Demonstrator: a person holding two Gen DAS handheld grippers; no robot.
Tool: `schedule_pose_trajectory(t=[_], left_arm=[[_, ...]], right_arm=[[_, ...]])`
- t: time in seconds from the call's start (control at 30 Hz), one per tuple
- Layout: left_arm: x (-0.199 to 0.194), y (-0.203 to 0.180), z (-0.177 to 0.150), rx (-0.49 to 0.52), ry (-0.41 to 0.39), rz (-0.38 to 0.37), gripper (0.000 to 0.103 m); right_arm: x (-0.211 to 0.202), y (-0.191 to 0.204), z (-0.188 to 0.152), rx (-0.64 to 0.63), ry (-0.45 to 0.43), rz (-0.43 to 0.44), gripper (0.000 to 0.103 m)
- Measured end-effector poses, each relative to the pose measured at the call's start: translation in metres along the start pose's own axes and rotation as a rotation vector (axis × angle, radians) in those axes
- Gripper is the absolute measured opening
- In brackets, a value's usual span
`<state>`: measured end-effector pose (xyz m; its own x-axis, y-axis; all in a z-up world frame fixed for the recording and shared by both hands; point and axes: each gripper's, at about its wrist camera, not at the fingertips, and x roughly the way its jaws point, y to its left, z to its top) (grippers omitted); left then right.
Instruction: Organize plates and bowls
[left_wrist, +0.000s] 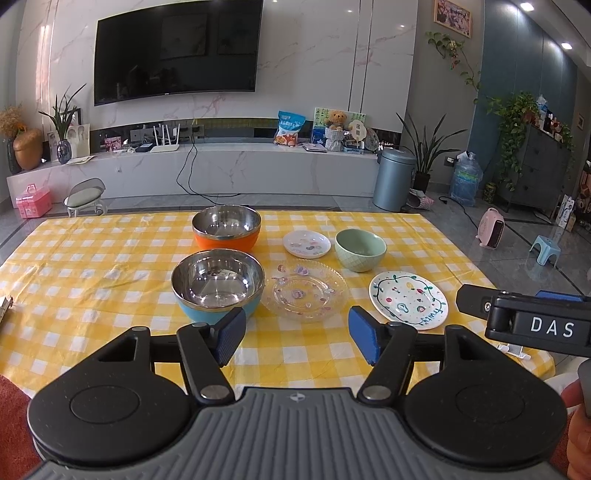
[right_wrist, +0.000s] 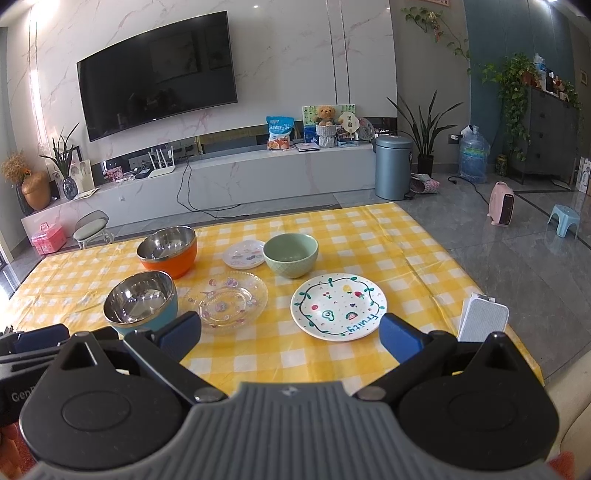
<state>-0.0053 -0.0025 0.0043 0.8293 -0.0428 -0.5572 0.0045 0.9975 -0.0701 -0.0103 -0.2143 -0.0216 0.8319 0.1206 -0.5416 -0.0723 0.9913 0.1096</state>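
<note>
On the yellow checked tablecloth (left_wrist: 92, 280) stand an orange steel-lined bowl (left_wrist: 226, 228), a blue steel-lined bowl (left_wrist: 217, 282), a clear glass plate (left_wrist: 304, 291), a small white plate (left_wrist: 306, 243), a green bowl (left_wrist: 360, 249) and a white fruit-pattern plate (left_wrist: 408, 299). My left gripper (left_wrist: 297, 338) is open and empty, hovering just short of the blue bowl and glass plate. My right gripper (right_wrist: 290, 332) is open and empty, near the fruit plate (right_wrist: 338, 305) and the glass plate (right_wrist: 225, 301). The blue bowl (right_wrist: 140, 301), orange bowl (right_wrist: 168, 251), green bowl (right_wrist: 290, 254) and small plate (right_wrist: 244, 253) lie beyond.
A white boxy object (right_wrist: 482, 321) stands near the table's right front edge. The right gripper's body (left_wrist: 535, 325) shows at the right of the left wrist view. Beyond the table's far edge are a TV console (left_wrist: 221, 166), a small stool (left_wrist: 85, 197) and a grey bin (left_wrist: 393, 177).
</note>
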Motion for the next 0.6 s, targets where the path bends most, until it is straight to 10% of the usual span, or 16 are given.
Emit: schedule_pose_trajectory(t=[0.6], left_arm=[[-0.0007,0.0009,-0.0018,-0.012,0.005,-0.004,0.075]], right_arm=[[0.0018,0.0038,-0.0014,-0.010,0.012,0.000,0.101]])
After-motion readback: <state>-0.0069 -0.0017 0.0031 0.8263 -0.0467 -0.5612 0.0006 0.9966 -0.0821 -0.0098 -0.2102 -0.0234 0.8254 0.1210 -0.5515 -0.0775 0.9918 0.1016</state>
